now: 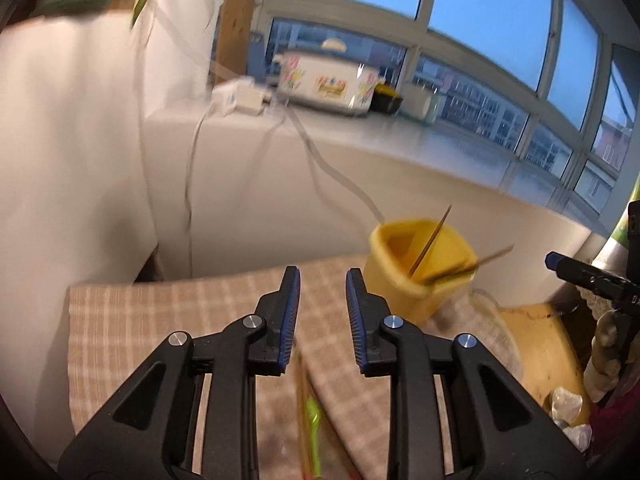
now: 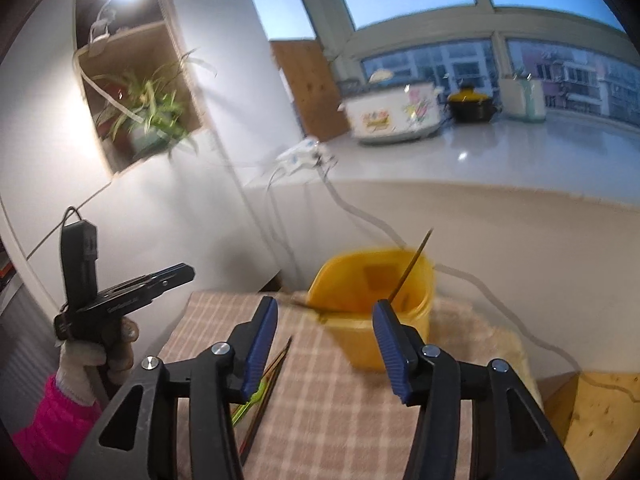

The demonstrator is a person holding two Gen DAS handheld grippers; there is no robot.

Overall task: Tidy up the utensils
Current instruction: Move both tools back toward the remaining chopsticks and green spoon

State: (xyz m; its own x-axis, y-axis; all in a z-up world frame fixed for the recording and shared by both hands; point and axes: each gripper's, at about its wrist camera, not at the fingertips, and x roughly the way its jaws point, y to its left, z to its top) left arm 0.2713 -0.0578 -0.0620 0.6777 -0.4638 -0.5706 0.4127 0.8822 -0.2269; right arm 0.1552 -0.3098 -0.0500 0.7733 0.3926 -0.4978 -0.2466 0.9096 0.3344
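Observation:
A yellow utensil cup (image 1: 416, 268) stands on a checked cloth (image 1: 160, 320), with two thin chopsticks (image 1: 432, 240) leaning in it. It also shows in the right wrist view (image 2: 376, 320). My left gripper (image 1: 322, 276) is open and empty, above the cloth, left of the cup. A green utensil (image 1: 312, 424) and chopsticks lie on the cloth beneath it. My right gripper (image 2: 326, 308) is open and empty, just in front of the cup. The green utensil (image 2: 252, 400) and dark chopsticks (image 2: 268, 384) lie by its left finger. The left gripper (image 2: 160, 280) shows at the left.
A white counter (image 2: 480, 152) behind holds a flowered cooker (image 2: 392, 116), a black pot (image 2: 472, 106) and a power strip (image 2: 304, 156) with cables hanging down. A plant (image 2: 148, 112) sits in a wall niche. A wooden surface (image 2: 600, 408) lies at the right.

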